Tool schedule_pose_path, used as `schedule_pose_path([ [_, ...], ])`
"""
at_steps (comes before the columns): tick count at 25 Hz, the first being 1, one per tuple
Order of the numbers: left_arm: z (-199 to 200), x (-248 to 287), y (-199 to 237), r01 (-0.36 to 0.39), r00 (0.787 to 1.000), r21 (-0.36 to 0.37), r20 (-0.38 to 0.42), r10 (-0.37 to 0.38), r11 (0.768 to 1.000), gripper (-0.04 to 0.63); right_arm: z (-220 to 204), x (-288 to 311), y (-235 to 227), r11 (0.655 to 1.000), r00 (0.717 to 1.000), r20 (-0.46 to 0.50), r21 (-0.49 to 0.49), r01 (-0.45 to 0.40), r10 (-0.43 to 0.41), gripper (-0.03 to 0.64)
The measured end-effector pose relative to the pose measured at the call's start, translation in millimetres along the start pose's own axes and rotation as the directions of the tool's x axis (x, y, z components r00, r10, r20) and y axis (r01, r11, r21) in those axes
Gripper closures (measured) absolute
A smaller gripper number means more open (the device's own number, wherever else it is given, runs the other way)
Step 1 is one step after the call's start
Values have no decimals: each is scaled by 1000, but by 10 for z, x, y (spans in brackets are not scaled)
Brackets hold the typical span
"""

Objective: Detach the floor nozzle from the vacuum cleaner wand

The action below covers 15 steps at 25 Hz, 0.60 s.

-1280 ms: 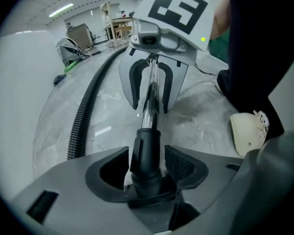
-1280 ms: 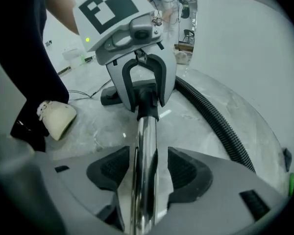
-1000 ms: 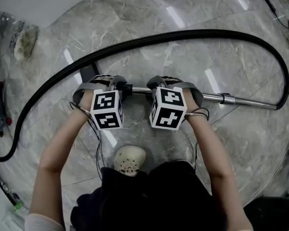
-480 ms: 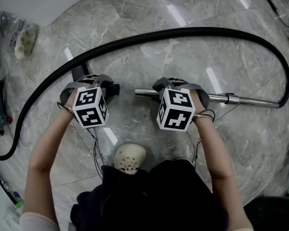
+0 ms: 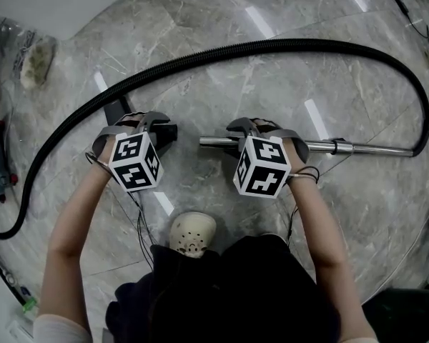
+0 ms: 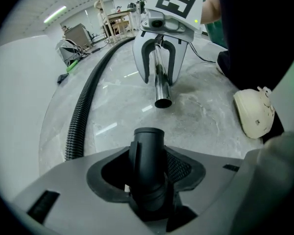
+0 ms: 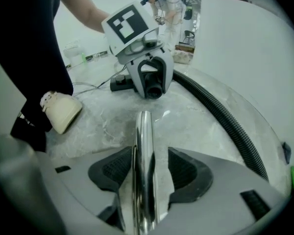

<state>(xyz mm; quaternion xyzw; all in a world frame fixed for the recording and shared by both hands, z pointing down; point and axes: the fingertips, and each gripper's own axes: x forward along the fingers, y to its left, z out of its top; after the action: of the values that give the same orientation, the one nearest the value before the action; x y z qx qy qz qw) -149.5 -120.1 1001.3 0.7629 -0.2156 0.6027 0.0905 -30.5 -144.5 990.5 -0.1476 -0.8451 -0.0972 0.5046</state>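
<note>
The black floor nozzle neck (image 6: pixel 148 165) is off the chrome wand (image 5: pixel 343 147), whose open end (image 6: pixel 161 89) faces it across a short gap of floor. My left gripper (image 5: pixel 159 130) is shut on the neck, with the pads on both its sides. My right gripper (image 5: pixel 247 128) straddles the wand (image 7: pixel 143 151) near its free end. Its jaws have just been opening: the tube lies against one pad, and a gap shows at the other. In the right gripper view the left gripper (image 7: pixel 151 80) holds the neck (image 7: pixel 153 88) just beyond the wand's end.
A ribbed black hose (image 5: pixel 272 48) arcs over the marble floor from the wand's far end round to the left. A cream shoe (image 5: pixel 193 234) stands just below the grippers. Cables and clutter lie along the left edge.
A second ago the nozzle neck sat on the wand's end. My left gripper has pulled it off to the left, leaving a gap. The right gripper and the wand have stayed put.
</note>
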Motion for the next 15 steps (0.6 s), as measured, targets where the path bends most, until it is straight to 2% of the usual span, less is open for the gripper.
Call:
schedule_pose_path([
  [1,42,-10,-19,9,1000,-14,25,-8,1000,402,41,-43,-18,999,999,37,34,-2,1,370],
  [3,134,-34,-71,45,996,-41,72,-42,998,282,103,-137,-66,996,995,98,83,-7,-1,342],
  [4,180,-52,-90,61,994,-48,93,-56,997,256,108,-174,-89,996,994,111,93,-3,-7,336],
  [6,271,-114,-90,76,988,-70,142,-65,995,245,89,-228,-122,995,992,121,104,8,-21,335],
  [8,371,-213,-58,94,975,-125,210,-66,988,245,95,-285,-138,990,987,155,139,7,-29,334],
  [12,580,-470,57,146,930,-250,364,-47,957,245,180,-421,-167,969,963,264,246,-13,-54,336],
  [15,761,-659,142,190,873,-350,489,5,917,247,238,-623,-240,935,920,367,354,-2,-137,336],
])
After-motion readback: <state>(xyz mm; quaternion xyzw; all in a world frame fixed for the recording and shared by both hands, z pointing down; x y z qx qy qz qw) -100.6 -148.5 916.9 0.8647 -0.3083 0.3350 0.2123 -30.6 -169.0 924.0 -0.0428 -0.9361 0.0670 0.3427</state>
